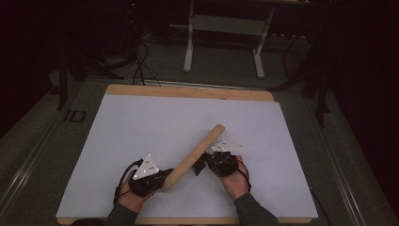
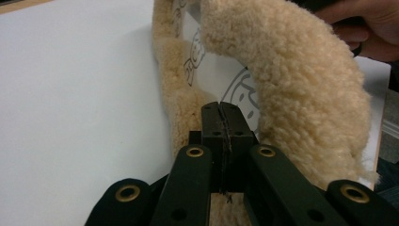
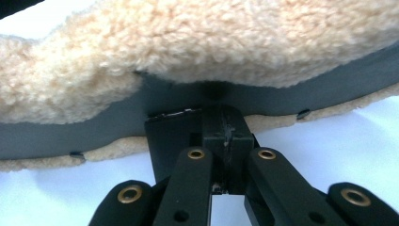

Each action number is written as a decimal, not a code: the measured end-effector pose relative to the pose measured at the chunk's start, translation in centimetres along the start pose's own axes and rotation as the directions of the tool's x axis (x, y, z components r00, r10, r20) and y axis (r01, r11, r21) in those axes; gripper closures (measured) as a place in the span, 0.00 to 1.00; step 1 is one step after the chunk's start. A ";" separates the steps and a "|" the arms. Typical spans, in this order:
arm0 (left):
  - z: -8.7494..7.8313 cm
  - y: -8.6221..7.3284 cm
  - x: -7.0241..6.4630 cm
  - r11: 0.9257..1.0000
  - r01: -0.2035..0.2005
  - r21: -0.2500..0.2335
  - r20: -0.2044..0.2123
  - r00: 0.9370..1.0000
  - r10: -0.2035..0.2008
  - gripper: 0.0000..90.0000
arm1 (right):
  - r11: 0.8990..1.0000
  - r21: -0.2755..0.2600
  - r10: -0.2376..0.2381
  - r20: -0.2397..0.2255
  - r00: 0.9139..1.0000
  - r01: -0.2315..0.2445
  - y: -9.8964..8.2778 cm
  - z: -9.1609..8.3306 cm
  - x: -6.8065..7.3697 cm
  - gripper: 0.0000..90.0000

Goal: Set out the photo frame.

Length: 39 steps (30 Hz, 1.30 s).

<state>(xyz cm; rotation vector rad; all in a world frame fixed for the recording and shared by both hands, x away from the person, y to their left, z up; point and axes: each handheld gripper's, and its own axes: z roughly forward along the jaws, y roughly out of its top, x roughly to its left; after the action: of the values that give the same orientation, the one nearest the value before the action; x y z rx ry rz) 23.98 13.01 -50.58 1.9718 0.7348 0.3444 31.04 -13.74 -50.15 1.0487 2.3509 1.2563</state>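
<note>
Holding a rolled fleece mat (image 1: 194,157) at two places: my left gripper (image 1: 160,179), jaws pressed together, pinches the thin edge at its near end, while my right gripper (image 1: 203,165), also clamped tight, nips the edge about midway along. The roll lies diagonally between them on the white table (image 1: 141,127), its far end pointing away beyond my right gripper. Two pinches on the same free edge should, I judge, let me pull the layer open evenly without skewing.
</note>
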 end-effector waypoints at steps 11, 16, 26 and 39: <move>0.4 0.1 -0.5 1.000 -0.009 -0.004 0.028 1.000 0.009 1.00 | 1.000 0.002 0.004 -0.013 1.000 -0.004 0.0 0.0 0.3 1.00; 0.6 0.1 -0.8 1.000 -0.013 -0.007 0.042 0.999 0.014 1.00 | 1.000 0.000 0.004 -0.015 1.000 -0.004 0.0 0.0 0.3 1.00; 1.2 0.4 -1.7 1.000 -0.024 -0.007 0.079 0.997 0.025 1.00 | 1.000 -0.001 0.000 -0.022 1.000 0.000 0.1 0.0 0.5 1.00; 1.6 0.6 -2.1 0.999 -0.035 -0.008 0.079 0.996 0.036 1.00 | 1.000 0.004 -0.005 -0.027 1.000 0.005 0.1 0.0 0.7 1.00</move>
<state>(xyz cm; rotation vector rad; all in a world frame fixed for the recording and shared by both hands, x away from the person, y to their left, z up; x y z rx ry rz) 23.35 10.36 -50.66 1.9819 0.6483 0.2884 30.60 -13.23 -49.96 1.0330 2.3753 1.2724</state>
